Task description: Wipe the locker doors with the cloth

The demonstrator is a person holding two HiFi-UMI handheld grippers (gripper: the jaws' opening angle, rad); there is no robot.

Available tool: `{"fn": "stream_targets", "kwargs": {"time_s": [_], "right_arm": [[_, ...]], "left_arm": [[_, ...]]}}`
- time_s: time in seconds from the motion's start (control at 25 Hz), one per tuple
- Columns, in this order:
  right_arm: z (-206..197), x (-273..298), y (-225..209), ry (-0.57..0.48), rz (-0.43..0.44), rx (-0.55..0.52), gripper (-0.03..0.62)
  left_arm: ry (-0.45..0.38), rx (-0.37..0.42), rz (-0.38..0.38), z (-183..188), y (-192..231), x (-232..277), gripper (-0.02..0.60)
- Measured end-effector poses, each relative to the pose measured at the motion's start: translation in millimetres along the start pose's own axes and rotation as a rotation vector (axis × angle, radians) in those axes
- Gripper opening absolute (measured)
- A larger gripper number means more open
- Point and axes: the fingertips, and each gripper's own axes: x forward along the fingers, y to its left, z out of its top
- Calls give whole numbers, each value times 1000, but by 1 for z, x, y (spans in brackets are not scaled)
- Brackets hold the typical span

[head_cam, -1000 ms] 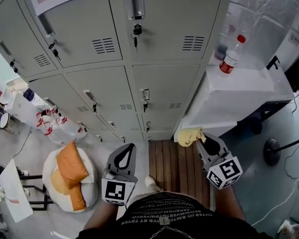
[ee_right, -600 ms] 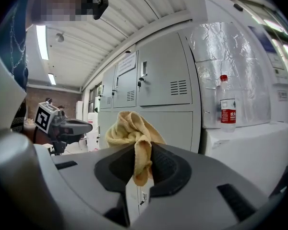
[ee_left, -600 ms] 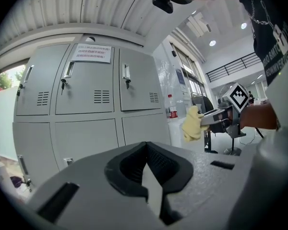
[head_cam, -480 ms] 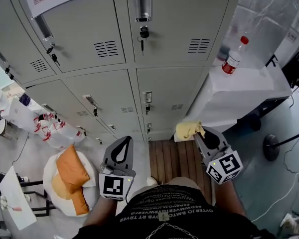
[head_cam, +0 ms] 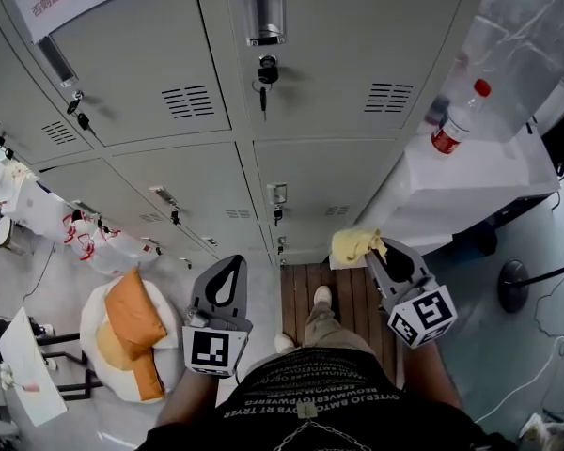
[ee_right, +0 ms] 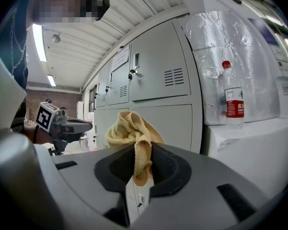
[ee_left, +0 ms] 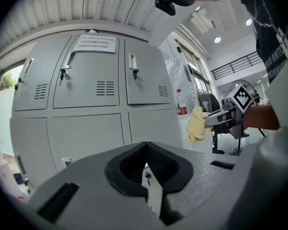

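Note:
Grey locker doors [head_cam: 310, 54] fill the wall ahead, with keys hanging in their locks [head_cam: 262, 83]. My right gripper [head_cam: 372, 245] is shut on a crumpled yellow cloth [head_cam: 354, 245], held low in front of the bottom lockers and apart from the doors. In the right gripper view the cloth [ee_right: 132, 131] bunches above the shut jaws [ee_right: 139, 162] with the lockers [ee_right: 158, 75] behind. My left gripper [head_cam: 233, 264] is shut and holds nothing; its jaws [ee_left: 146, 166] meet in the left gripper view, which also shows the cloth [ee_left: 197, 124] at the right.
A red-capped water bottle [head_cam: 459, 120] stands on a white cabinet [head_cam: 479, 177] right of the lockers. A wooden slat platform [head_cam: 348, 299] lies underfoot, with a shoe [head_cam: 321, 297] on it. An orange cushion [head_cam: 132, 313] and plastic bags [head_cam: 94, 242] sit at the left.
The head view has shifted down the lockers and closer. A leg and shoe now show on the wooden platform. Both grippers hold much the same pose, cloth still gripped.

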Motion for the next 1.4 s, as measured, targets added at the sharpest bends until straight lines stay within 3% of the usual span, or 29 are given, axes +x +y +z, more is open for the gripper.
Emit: {"fn": "stream_targets", "kwargs": {"time_s": [0.48,0.92,1.12,1.4], "right_arm": [[27,106,-22,-17,192,-36,60],[59,168,14,-39,322,-92,60],[70,187,32,-49,332,-101,60],[71,202,28,-29,277,-86,63]], "left_arm": [[21,-24,156,3,42,46,6],[17,-40,235,-3,59,46,6],[30,-68,242,-11,59,40,6],[41,-87,258,-22,64,27,6]]}}
